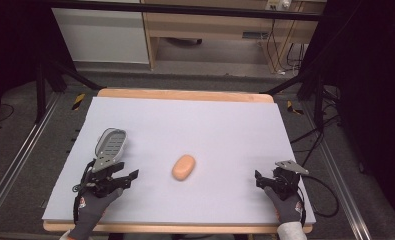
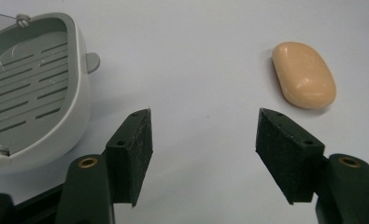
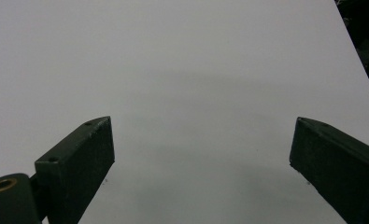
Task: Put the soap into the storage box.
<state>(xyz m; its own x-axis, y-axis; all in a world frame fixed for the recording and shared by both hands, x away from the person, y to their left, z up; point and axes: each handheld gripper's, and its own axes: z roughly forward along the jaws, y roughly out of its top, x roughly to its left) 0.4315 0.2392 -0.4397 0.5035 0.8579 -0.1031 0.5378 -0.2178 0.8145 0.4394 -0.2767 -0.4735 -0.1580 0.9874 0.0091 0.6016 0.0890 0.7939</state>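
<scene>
Looks like the very start of a soap-into-dish job, nothing picked up yet. The soap (image 1: pixel 183 167) is lying flat on the tabletop (image 1: pixel 225 125) about mid-width, toward the near edge, roughly between the two hands. The dish (image 1: pixel 110 143) sits off to the left, just past the left hand-held gripper (image 1: pixel 126 176), well apart from the soap.

Left hand-held gripper: jaws spread wide, holding nothing, resting low near the front edge. In the left gripper view the soap (image 2: pixel 304 74) is up and to the right of the gap, so it's not lined up. The dish (image 2: pixel 30 84) is on the other side, close to the left jaw.

Right hand-held gripper (image 1: pixel 266 180) is also wide open and empty, parked near the front right, with bare tabletop (image 3: pixel 182 70) ahead of it.

Orientation: in the high view the soap's long axis runs near-to-far, leaning a little right at the far end. The dish's long axis runs much the same way.

My guess at the next move: swing the left one over to the soap, straddle its short width, then close gently. Soap could be slippery, so centre it first.
</scene>
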